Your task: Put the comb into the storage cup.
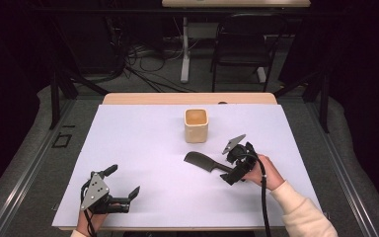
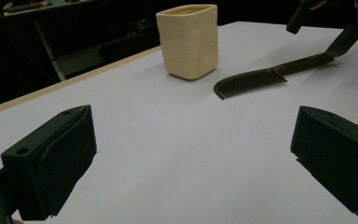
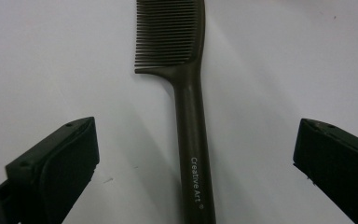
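Observation:
A dark comb (image 1: 200, 161) lies flat on the white sheet, teeth end toward the middle and handle toward the right. My right gripper (image 1: 227, 167) is down at the handle end, jaws wide apart. In the right gripper view the comb (image 3: 191, 116) runs up between the right gripper's (image 3: 194, 140) two pads, and neither pad touches it. A cream square cup (image 1: 196, 125) stands upright just beyond the comb. My left gripper (image 1: 124, 180) rests open near the front left with nothing in it. From the left gripper (image 2: 191, 154) view the cup (image 2: 189, 39) and comb (image 2: 261, 79) sit ahead.
The white sheet (image 1: 143, 148) covers most of the wooden table (image 1: 128, 98). A black chair (image 1: 242, 49) and floor cables stand beyond the far edge. Bare sheet stretches between the two grippers and to the left of the cup.

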Motion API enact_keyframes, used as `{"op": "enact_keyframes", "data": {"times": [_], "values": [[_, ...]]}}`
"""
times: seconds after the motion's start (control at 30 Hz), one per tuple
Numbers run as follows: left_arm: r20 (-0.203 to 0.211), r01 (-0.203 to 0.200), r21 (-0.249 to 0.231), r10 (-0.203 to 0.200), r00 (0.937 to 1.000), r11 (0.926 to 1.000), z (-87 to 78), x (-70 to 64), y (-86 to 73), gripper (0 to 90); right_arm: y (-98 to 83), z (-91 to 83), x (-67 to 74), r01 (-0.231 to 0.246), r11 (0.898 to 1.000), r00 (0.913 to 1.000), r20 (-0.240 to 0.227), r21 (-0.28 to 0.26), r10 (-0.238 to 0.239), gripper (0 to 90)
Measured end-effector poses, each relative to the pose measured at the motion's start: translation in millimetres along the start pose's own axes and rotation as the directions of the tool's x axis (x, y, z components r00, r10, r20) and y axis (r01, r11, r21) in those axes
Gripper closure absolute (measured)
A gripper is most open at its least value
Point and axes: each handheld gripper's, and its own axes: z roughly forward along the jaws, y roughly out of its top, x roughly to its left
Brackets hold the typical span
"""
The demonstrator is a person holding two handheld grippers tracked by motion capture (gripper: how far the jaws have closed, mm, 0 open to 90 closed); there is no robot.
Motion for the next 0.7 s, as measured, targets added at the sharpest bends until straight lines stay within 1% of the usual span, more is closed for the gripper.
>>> {"op": "enact_keyframes", "data": {"times": [0.07,0.1,0.13,0.17,0.2,0.23,0.27,0.33,0.4,0.47,0.5,0.53,0.57,0.63,0.67,0.7], "values": [[-0.001,-0.003,0.0,0.003,1.0,1.0,0.0,0.2,0.1,0.1,4.1,1.8,1.0,0.012,1.0,0.9999,-0.003,0.012,-0.012,0.0],[-0.001,-0.002,-0.001,0.002,1.0,1.0,0.0,0.2,0.0,0.1,5.1,2.8,1.7,0.01,1.0,0.9999,-0.003,0.008,-0.01,0.0],[-0.001,-0.003,0.0,0.003,1.0,1.0,0.0,0.3,0.0,0.1,6.9,3.8,1.5,0.023,1.0,0.9997,-0.005,0.008,-0.023,0.0],[-0.001,-0.001,-0.002,0.001,1.0,1.0,-0.1,0.2,0.0,0.1,8.5,4.7,2.3,0.023,1.0,0.9997,-0.008,0.013,-0.022,0.0],[-0.001,-0.001,-0.002,0.001,1.0,1.0,-0.1,0.1,0.0,0.1,10.6,5.9,3.3,0.026,0.999,0.9997,0.0,0.029,-0.026,0.5],[-0.001,-0.003,-0.001,0.003,1.0,1.0,-0.2,0.2,0.1,0.1,11.6,6.9,3.8,0.031,0.999,0.9995,0.0,0.032,-0.031,1.0],[0.0,-0.002,-0.001,0.002,1.0,1.0,-0.1,0.2,0.0,0.1,12.8,8.3,4.1,0.035,0.999,0.9994,-0.003,0.033,-0.035,1.8],[-0.001,0.0,-0.002,0.0,1.0,1.0,-0.2,0.3,0.0,0.1,15.7,10.0,5.3,0.044,0.998,0.999,-0.004,0.047,-0.044,6.7],[-0.001,0.001,-0.003,-0.001,1.0,1.0,-0.2,0.3,0.0,0.1,17.5,11.5,5.9,0.052,0.997,0.9986,-0.005,0.051,-0.052,8.3],[-0.001,0.0,-0.003,0.0,1.0,1.0,-0.1,0.2,0.0,0.1,19.6,13.0,7.2,0.061,0.996,0.9981,0.001,0.065,-0.061,14.8],[-0.001,0.0,-0.003,0.0,1.0,1.0,-0.1,0.2,0.0,0.1,20.2,13.6,7.4,0.063,0.996,0.998,-0.002,0.066,-0.063,14.8],[-0.001,0.001,-0.003,-0.001,1.0,1.0,-0.1,0.2,0.0,0.1,21.3,14.3,7.7,0.068,0.995,0.9977,0.0,0.075,-0.068,17.0],[-0.001,0.0,-0.003,0.0,1.0,1.0,-0.1,0.2,0.0,0.1,21.9,14.9,8.2,0.068,0.995,0.9977,0.003,0.073,-0.068,21.8],[-0.001,0.0,-0.002,0.0,1.0,1.0,-0.1,0.2,0.0,0.1,23.7,15.5,8.4,0.081,0.993,0.9965,0.012,0.088,-0.082,28.0],[-0.001,0.0,-0.002,0.0,1.0,1.0,0.0,0.2,0.0,0.1,24.3,16.0,8.6,0.083,0.992,0.9964,0.008,0.091,-0.084,33.7],[0.0,0.0,-0.002,0.0,1.0,1.0,-0.1,0.2,0.0,0.1,25.2,16.3,8.8,0.09,0.991,0.9958,0.01,0.101,-0.091,35.9]]}}
